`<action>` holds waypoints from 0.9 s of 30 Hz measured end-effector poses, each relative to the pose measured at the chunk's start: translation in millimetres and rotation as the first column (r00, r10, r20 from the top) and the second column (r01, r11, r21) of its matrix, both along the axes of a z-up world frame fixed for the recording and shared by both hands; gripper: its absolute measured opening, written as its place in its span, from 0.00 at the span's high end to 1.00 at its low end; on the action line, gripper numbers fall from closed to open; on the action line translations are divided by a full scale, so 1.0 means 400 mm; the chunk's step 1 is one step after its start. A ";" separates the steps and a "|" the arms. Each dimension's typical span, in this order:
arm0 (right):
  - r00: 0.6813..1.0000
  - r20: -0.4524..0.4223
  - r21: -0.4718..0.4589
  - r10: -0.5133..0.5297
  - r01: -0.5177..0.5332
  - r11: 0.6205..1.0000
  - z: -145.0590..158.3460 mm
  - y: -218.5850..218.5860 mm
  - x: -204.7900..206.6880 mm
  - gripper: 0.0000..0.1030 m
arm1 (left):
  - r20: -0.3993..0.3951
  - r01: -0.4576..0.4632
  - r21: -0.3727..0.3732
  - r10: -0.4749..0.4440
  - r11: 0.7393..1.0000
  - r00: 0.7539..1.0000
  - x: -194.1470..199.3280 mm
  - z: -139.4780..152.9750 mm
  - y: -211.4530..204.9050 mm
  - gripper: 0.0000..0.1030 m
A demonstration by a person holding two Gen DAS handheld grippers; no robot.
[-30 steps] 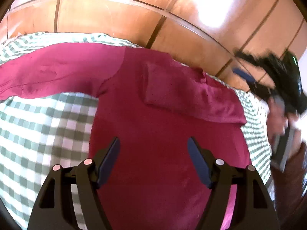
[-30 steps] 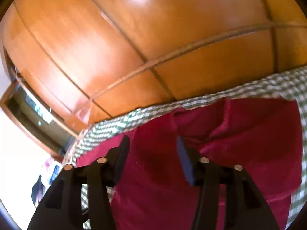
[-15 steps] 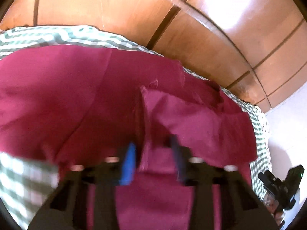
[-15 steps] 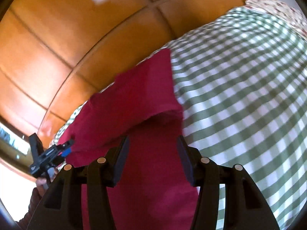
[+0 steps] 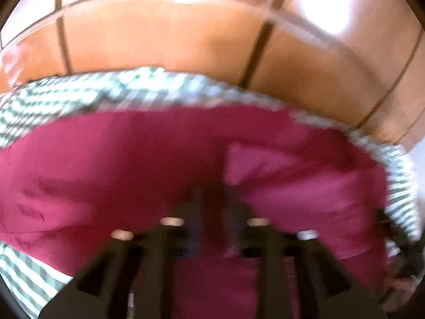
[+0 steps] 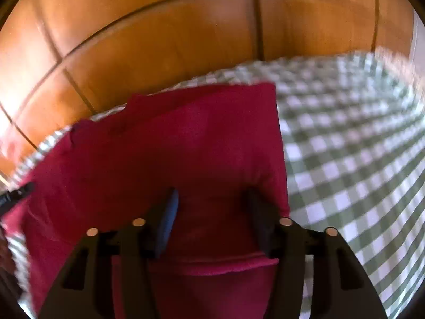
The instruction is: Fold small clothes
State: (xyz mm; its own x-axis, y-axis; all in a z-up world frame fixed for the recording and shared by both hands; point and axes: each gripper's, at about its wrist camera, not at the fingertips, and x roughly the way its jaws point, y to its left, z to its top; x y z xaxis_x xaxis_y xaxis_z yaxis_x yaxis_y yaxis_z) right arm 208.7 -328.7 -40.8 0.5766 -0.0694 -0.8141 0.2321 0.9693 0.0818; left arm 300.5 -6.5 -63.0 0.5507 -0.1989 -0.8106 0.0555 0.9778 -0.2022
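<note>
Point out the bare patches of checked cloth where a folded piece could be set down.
Widest bare checked cloth lies right of the red garment, toward the wooden panels. A narrow strip runs between the garment's far edge and the panels. The middle is covered, both grippers over it.

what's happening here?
A person with two handheld grippers is folding a red garment on a green checked cloth. The left gripper has its fingers narrowly spaced with a fold of fabric between them; they have just opened slightly. The right gripper hangs open over the garment's right edge, holding nothing.
</note>
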 end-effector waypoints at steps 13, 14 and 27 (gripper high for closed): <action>1.000 -0.012 -0.164 -0.014 0.011 0.986 0.002 0.045 0.003 0.37 | -0.036 -0.199 -0.264 0.196 0.944 0.980 -0.215 0.038 0.227 0.58; 1.000 -0.022 -0.190 -0.017 0.013 0.982 0.015 0.049 0.002 0.29 | -0.031 -0.232 -0.284 0.233 0.930 0.972 -0.244 0.037 0.278 0.58; 0.983 -0.024 -0.140 0.182 -0.183 0.973 0.030 0.268 -0.180 0.19 | -0.162 -0.649 -0.482 0.668 0.588 0.726 -0.449 -0.032 0.865 0.49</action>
